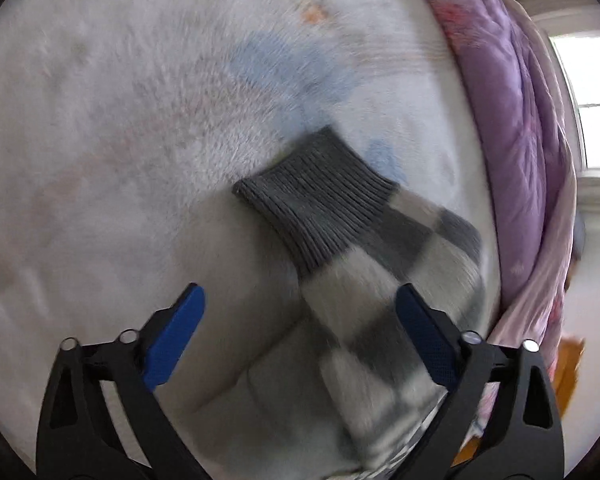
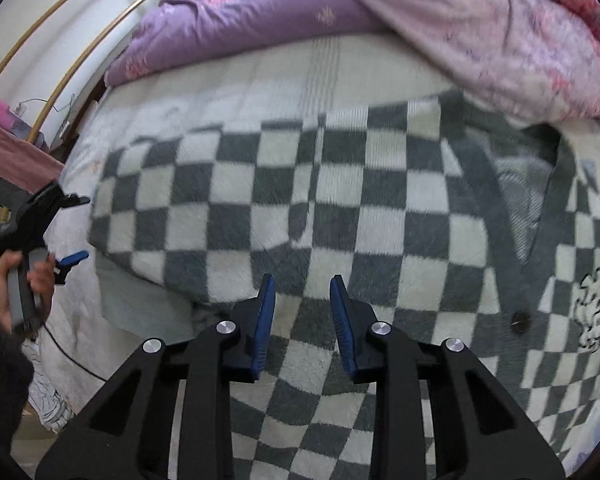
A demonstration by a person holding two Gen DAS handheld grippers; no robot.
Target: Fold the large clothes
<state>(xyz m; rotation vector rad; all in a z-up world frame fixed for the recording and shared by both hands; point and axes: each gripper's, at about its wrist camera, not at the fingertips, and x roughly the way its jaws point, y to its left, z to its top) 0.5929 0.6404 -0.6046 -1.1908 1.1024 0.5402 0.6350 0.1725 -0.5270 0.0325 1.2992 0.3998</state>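
A large grey-and-white checkered cardigan lies spread on the bed, one sleeve folded across its body. Its button band and a dark button are at the right. In the left wrist view the sleeve with its grey ribbed cuff lies on the white fleece. My left gripper is open wide above the sleeve, holding nothing; it also shows in the right wrist view, held by a hand. My right gripper hovers over the cardigan's lower front, its jaws partly open and empty.
A white fleece blanket with faint prints covers the bed. A purple quilt and a pink quilt are piled at the far side, touching the cardigan's collar end. A window is at the right.
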